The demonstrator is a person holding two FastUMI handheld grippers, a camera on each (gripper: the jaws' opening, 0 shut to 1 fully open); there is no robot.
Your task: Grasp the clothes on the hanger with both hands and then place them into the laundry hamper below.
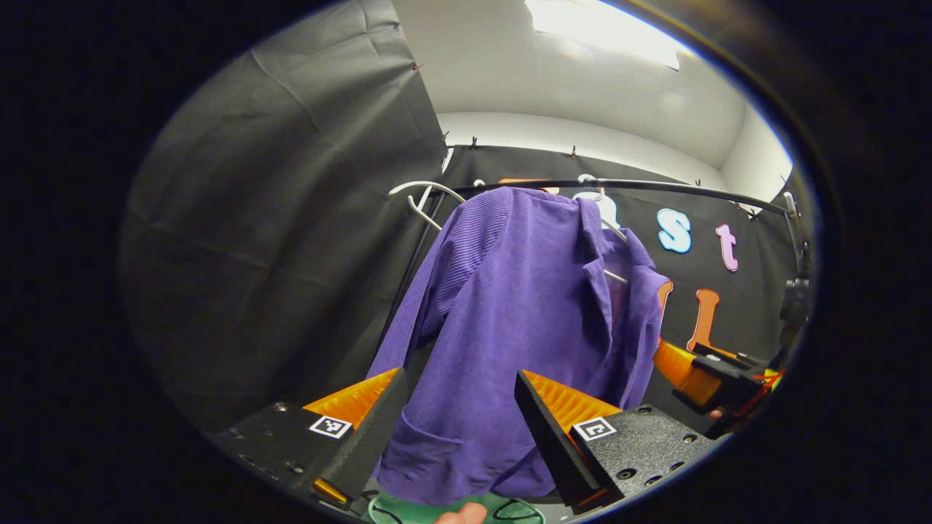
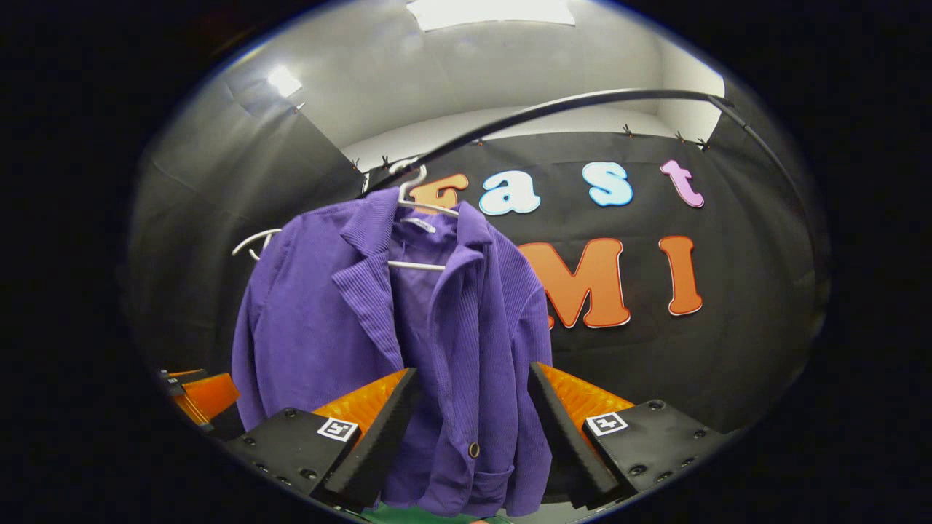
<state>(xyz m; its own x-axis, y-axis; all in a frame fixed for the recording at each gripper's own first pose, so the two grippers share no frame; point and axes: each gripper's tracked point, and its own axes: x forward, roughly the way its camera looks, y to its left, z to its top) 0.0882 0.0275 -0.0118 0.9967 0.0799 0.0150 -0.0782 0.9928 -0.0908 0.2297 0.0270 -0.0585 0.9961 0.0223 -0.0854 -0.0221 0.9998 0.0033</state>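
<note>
Both grippers are spread wide and grip nothing. Seen from the left gripper view, the left gripper [image 1: 459, 407] has the lower back hem of the jacket [image 1: 510, 320] hanging between its fingers, with no sign that either finger presses on the cloth. From the right gripper view, the right gripper [image 2: 473, 407] frames the buttoned front edge of the jacket [image 2: 408, 342] in the same way, fingers apart on either side of the fabric.

That purple jacket hangs on a white hanger [image 2: 419, 218] hooked over the dark rail [image 2: 553, 109] near the booth's corner. A second white hanger [image 1: 422, 196] hangs bare beside it on the rail. The right gripper [image 1: 710, 382] also shows farther off in the left gripper view, beyond the jacket's front.

The cloth looks ribbed, like corduroy: soft, limp and fairly light, likely to fold and drape once lifted, and not slippery. It looks best taken high, near each shoulder or the collar, so it slides off the hanger rather than dragging it along. A green edge [image 1: 408, 509] below may be the hamper; I cannot tell.
</note>
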